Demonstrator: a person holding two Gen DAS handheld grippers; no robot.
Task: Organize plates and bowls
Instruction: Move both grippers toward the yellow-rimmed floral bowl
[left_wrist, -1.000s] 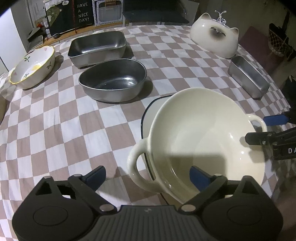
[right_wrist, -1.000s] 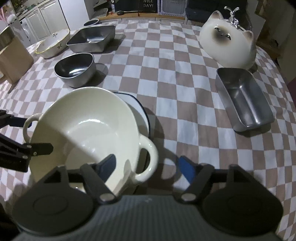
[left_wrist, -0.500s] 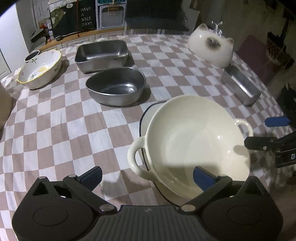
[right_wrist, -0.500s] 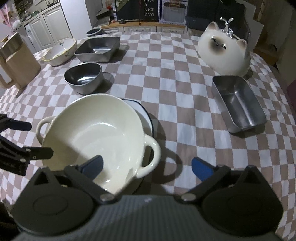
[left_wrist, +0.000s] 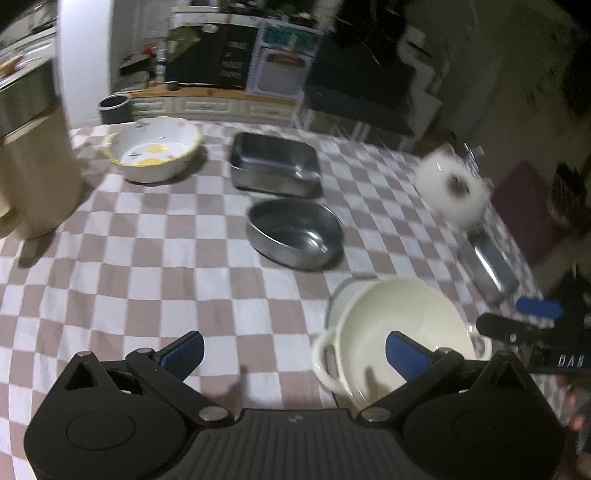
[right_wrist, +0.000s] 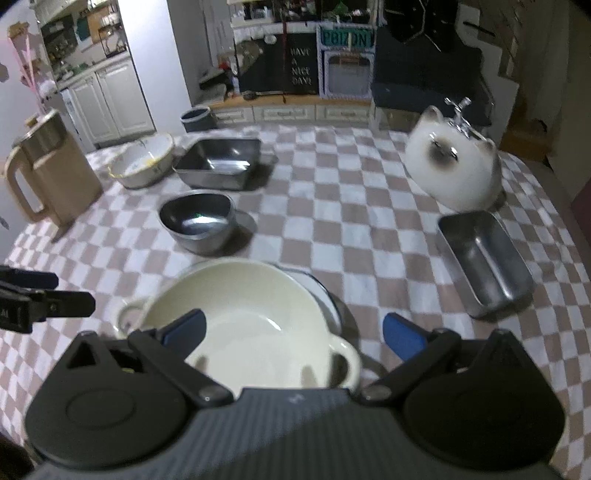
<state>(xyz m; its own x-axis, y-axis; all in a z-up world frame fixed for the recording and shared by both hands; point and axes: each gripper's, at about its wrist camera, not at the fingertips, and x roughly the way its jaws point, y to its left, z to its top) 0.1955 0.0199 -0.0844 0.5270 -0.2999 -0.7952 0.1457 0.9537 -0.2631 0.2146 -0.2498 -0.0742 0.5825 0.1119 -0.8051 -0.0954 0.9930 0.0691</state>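
A cream two-handled bowl (left_wrist: 402, 328) (right_wrist: 243, 317) rests on a white plate with a dark rim (right_wrist: 321, 291) on the checkered table. My left gripper (left_wrist: 291, 354) is open and empty, raised to the left of the bowl. My right gripper (right_wrist: 291, 332) is open and empty, raised over the bowl's near side. An oval steel bowl (left_wrist: 295, 232) (right_wrist: 197, 221), a rectangular steel pan (left_wrist: 275, 168) (right_wrist: 218, 162) and a white floral bowl (left_wrist: 155, 149) (right_wrist: 142, 160) sit farther back.
A cat-shaped ceramic lid (right_wrist: 454, 166) (left_wrist: 452, 188) and a narrow steel loaf tin (right_wrist: 484, 258) (left_wrist: 491, 262) lie at the right. A beige jug (right_wrist: 48, 170) (left_wrist: 33, 173) stands at the left edge. The other gripper shows in each view (left_wrist: 532, 332) (right_wrist: 33, 299).
Both grippers have pulled back and risen away from the cream bowl, which stays on the plate. The left view has swung left, bringing the jug and floral bowl into sight.
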